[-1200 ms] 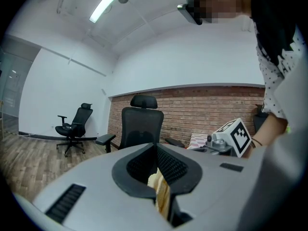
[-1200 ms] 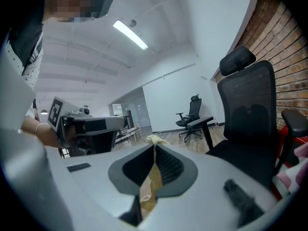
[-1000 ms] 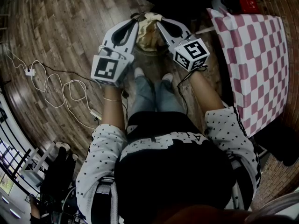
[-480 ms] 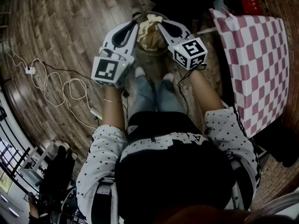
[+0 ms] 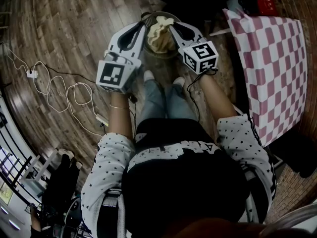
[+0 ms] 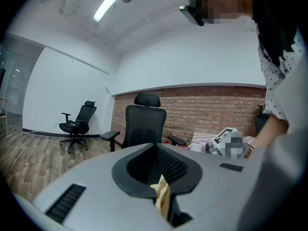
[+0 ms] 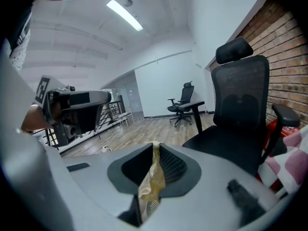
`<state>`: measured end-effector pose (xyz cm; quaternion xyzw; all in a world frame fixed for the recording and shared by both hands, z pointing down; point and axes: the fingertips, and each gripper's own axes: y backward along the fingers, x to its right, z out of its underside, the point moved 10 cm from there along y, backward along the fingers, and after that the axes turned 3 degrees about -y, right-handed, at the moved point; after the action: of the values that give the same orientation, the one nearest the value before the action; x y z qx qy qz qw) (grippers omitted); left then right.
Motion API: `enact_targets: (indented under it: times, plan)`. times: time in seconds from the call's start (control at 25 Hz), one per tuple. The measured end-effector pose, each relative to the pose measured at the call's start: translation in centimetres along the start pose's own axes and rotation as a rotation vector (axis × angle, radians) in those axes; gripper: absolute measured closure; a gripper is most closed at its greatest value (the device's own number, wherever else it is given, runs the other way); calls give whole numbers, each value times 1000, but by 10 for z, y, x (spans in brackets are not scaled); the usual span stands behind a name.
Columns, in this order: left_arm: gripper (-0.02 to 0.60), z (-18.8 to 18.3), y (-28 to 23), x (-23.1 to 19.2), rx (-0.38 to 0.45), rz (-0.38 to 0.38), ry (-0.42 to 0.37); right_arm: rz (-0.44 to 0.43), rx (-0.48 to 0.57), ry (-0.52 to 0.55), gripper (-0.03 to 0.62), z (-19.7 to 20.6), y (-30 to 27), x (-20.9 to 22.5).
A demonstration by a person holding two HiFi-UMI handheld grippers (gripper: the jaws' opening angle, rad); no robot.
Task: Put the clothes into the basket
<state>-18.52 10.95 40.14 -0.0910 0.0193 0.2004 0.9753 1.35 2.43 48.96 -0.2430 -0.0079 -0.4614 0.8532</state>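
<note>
Fingers (image 5: 132,33) of the left gripper (image 5: 144,30) and the right gripper (image 5: 173,29) are clamped on one tan garment (image 5: 159,28), each pinching an edge. It hangs bunched between them over the mouth of the basket (image 5: 169,55), the grippers flanking the basket's left and right rims.

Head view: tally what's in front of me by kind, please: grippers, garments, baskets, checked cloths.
Grey hand-held grippers: 2, the left gripper and the right gripper, both shut on the garment
Cream crumpled fabric garment: 1
Round dark basket on the floor: 1
Pink-and-white checked tablecloth: 1
Total: 5
</note>
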Motion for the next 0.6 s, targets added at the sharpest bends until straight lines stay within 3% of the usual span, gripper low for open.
enact_targets:
  times: [0.6]
  plan:
    - [555, 0, 2, 0, -5, -2, 0, 37, 68, 23, 562, -9, 10, 0]
